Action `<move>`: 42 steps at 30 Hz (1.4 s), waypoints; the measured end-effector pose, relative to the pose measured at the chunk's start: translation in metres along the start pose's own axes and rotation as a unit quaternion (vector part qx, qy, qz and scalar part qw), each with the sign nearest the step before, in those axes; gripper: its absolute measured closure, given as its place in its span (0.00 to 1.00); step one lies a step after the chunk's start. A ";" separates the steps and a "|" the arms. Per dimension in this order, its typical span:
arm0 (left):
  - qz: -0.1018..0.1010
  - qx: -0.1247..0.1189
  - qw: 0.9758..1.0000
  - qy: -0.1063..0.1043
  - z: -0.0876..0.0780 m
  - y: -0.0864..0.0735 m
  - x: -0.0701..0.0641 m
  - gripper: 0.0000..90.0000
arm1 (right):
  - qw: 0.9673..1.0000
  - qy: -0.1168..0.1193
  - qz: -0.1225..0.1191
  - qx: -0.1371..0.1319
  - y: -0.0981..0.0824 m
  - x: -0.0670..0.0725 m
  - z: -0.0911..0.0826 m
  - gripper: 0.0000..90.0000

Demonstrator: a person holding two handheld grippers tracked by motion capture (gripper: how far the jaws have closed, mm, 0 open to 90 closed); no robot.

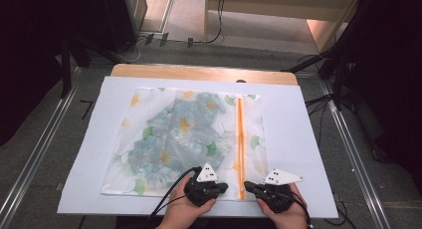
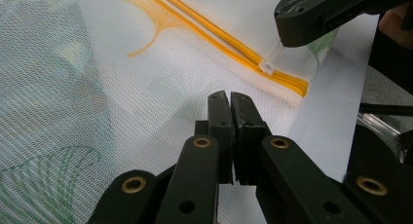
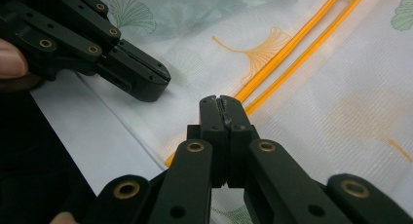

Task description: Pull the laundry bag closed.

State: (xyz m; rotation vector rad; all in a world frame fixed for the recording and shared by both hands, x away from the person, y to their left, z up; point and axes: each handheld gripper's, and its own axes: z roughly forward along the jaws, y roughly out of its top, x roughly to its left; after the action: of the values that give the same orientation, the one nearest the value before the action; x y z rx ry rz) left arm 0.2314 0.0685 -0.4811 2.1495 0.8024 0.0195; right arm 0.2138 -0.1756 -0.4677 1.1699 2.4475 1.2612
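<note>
A mesh laundry bag [image 1: 189, 139] printed with ginkgo leaves lies flat on a white sheet [image 1: 308, 154] over the tabletop [image 1: 199, 72], with a floral garment [image 1: 184, 134] inside. Its orange zipper [image 1: 240, 139] runs away from the two tongs, starting between them at the near edge.

The left tongs [image 1: 222, 188] sit just left of the zipper's near end, clenched on the mesh beside it, seemingly pinning the fabric. The right tongs [image 1: 250, 186] sit at that near end, also clenched; in the left gripper view their tip [image 2: 287, 39] is closed on the translucent zipper pull [image 2: 272, 61].

The step in hand looks like the start of working the zipper: one side anchored, the pull gripped. The next move likely calls for drawing the pull straight along the orange track, away from the tongs, while the left tongs hold the mesh taut so it doesn't bunch.
</note>
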 end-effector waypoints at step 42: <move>-0.008 0.002 1.000 -0.006 0.000 0.000 0.002 1.00 | 0.999 0.026 -0.003 0.045 -0.005 -0.007 0.010 1.00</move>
State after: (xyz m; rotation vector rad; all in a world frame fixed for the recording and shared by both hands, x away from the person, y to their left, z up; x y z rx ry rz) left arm 0.2330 0.0692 -0.4814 2.1442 0.8126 -0.0026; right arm 0.2203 -0.1753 -0.4791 1.1639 2.5689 1.2049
